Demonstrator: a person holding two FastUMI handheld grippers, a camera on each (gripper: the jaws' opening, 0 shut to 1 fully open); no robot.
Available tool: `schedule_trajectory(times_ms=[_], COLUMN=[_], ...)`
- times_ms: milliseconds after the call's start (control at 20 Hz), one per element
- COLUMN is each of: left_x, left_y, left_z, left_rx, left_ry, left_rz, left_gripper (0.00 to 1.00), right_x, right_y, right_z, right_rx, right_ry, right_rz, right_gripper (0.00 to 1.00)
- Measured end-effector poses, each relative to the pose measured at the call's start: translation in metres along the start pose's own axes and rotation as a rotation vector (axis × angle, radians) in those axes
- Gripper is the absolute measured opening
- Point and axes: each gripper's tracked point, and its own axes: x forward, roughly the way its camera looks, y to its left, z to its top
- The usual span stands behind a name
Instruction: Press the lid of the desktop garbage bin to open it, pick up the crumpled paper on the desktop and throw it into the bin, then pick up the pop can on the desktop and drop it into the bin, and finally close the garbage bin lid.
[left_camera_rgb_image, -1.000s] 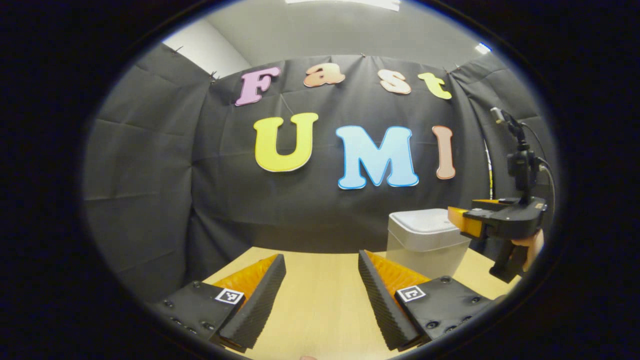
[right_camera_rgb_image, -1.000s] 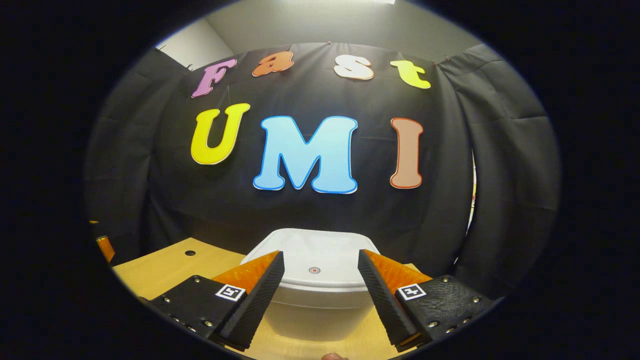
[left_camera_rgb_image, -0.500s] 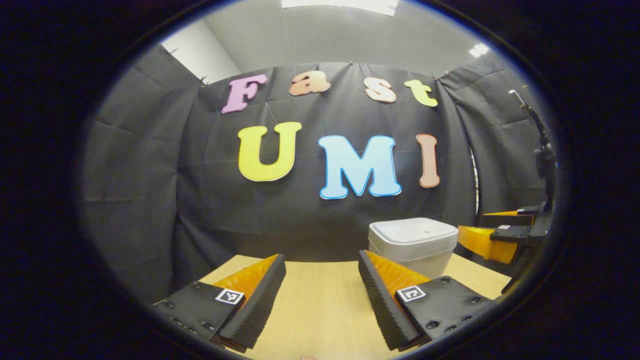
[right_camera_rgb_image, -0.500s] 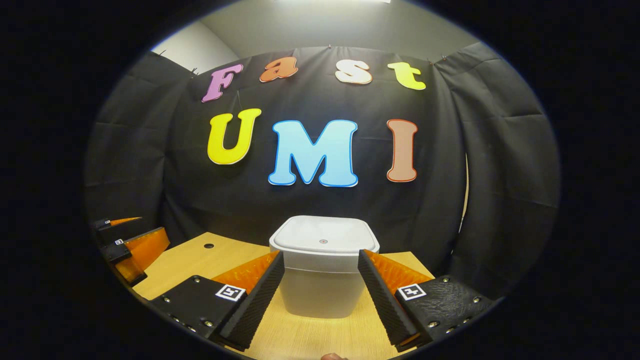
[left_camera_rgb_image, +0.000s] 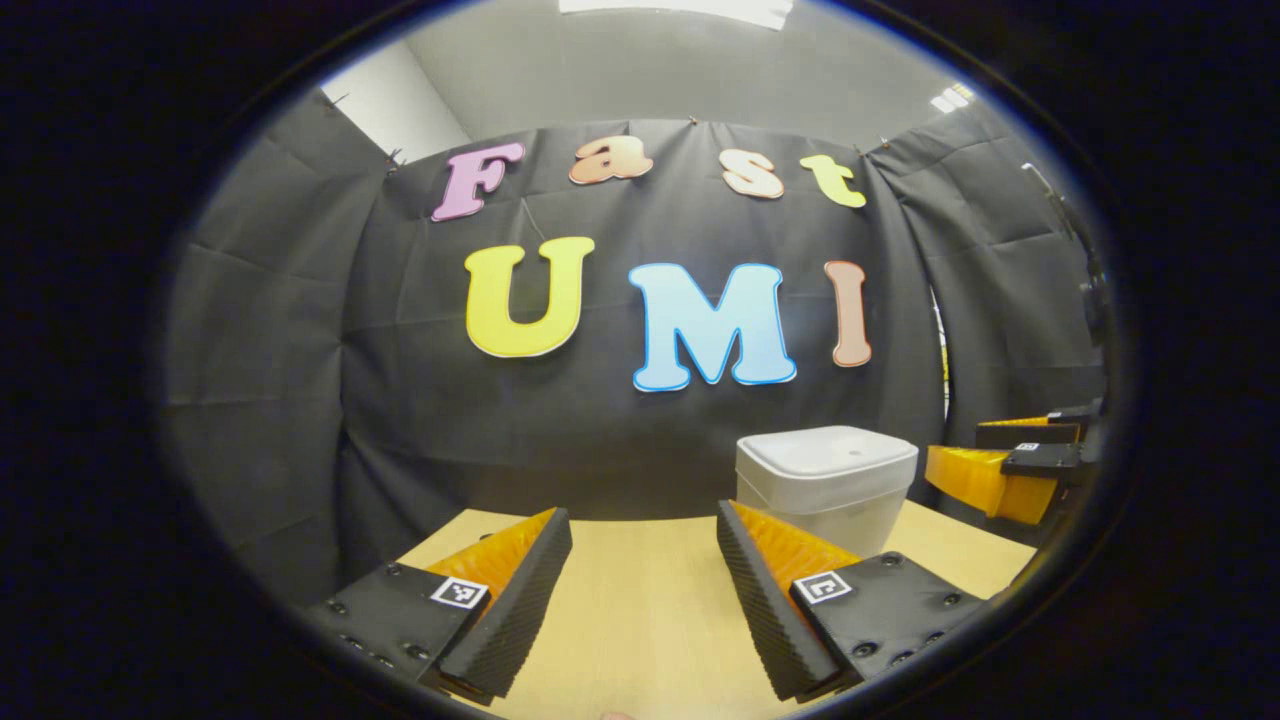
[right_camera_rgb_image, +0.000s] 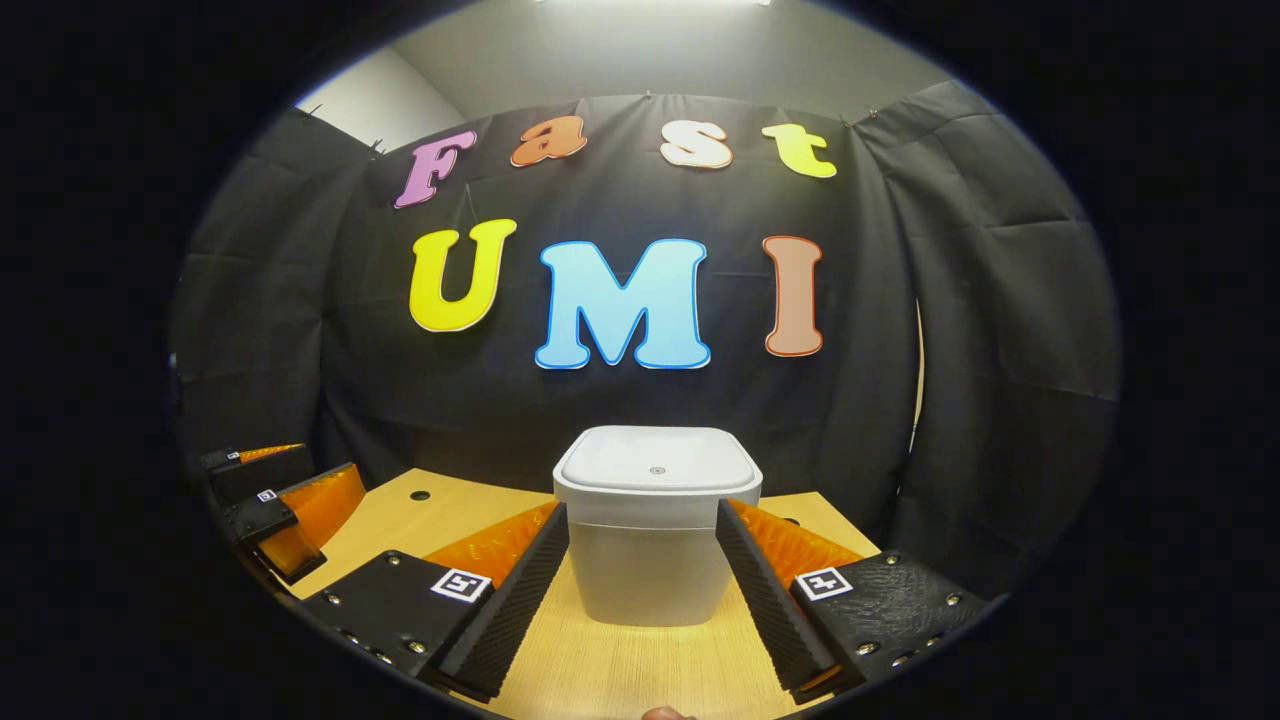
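Bin (right_camera_rgb_image: 655, 520): pale, boxy, smooth plastic, rounded corners; lid (right_camera_rgb_image: 657, 460) seen shut, stood on the wooden table (right_camera_rgb_image: 640, 670).
Right gripper (right_camera_rgb_image: 642, 570): held before the bin, ribbed fingers spread wide, nothing gripped.
Left gripper (left_camera_rgb_image: 644, 590): left of the bin, released, empty.
Table hole (right_camera_rgb_image: 420, 495): spotted left of the bin in the right gripper view.

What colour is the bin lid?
White; the bin lid shows best in the right gripper view.

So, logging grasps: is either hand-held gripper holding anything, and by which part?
Nothing is held. The left hand-held gripper and right hand-held gripper are both open; the bin stands untouched.
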Motion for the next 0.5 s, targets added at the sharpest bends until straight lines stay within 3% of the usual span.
schedule_trajectory(times_ms=[500], left_x=[0.004], left_y=[0.019], left_z=[-0.003], left_rx=[0.015], left_ry=[-0.023], left_rz=[-0.033], left_gripper=[0.96], right_x=[-0.004], right_y=[0.013], right_z=[0.005], right_rx=[-0.058], right_ry=[-0.013], right_rz=[-0.048], right_gripper=[0.93])
